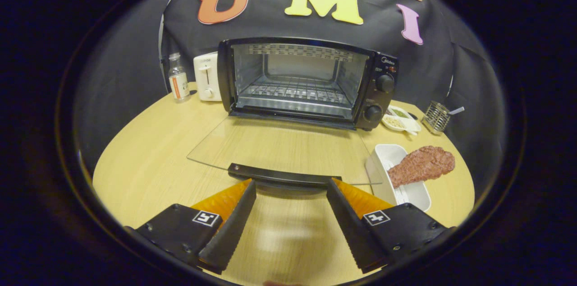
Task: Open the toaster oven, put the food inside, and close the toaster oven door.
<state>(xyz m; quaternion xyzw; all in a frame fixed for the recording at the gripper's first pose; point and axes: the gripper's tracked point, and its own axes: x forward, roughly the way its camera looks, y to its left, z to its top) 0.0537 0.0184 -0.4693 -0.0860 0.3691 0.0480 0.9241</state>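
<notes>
The black toaster oven (pixel 306 80) stands at the back of the wooden table with its glass door (pixel 279 148) folded down flat toward me. Its wire rack (pixel 293 92) is bare. The door's black handle (pixel 284 176) lies just ahead of my fingertips. My gripper (pixel 290 184) is open, its fingers spread apart with nothing between them. A reddish-brown slab of meat (pixel 421 164) rests across a white rectangular dish (pixel 387 159), to the right of the door and just beyond my right finger.
Left of the oven stand a white toaster (pixel 206 76) and a small clear bottle (pixel 178 77). Right of the oven are small white dishes of seasoning (pixel 399 120) and a wire utensil holder (pixel 436 117). The table edge curves near my fingers.
</notes>
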